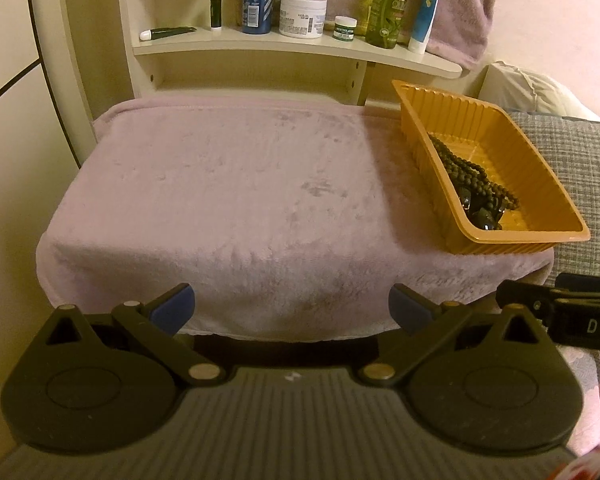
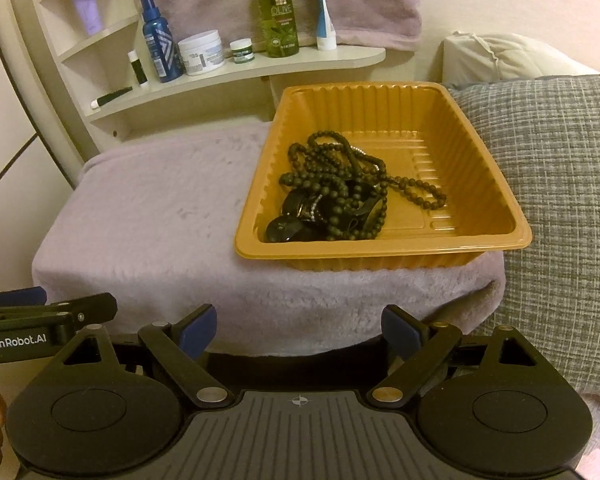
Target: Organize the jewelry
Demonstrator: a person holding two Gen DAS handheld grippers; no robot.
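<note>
1. Ahead of the left gripper [image 1: 292, 310], jaws wide apart, the lilac towel [image 1: 228, 184] lies bare all the way to the shelf [image 1: 292, 46].
2. To the right of those jaws the orange tray [image 1: 540, 184] blocks the towel's right edge.
3. Ahead of the right gripper [image 2: 298, 330], jaws also spread, the tray's near wall rises; the beaded jewelry [image 2: 340, 188] fills its left half, its right half free.
4. Right of those jaws, a grey cushion [image 2: 560, 200] presses against the tray.

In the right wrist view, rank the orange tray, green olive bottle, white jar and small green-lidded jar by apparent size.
Largest to smallest:
1. orange tray, though it sits nearest the camera
2. green olive bottle
3. white jar
4. small green-lidded jar
</note>
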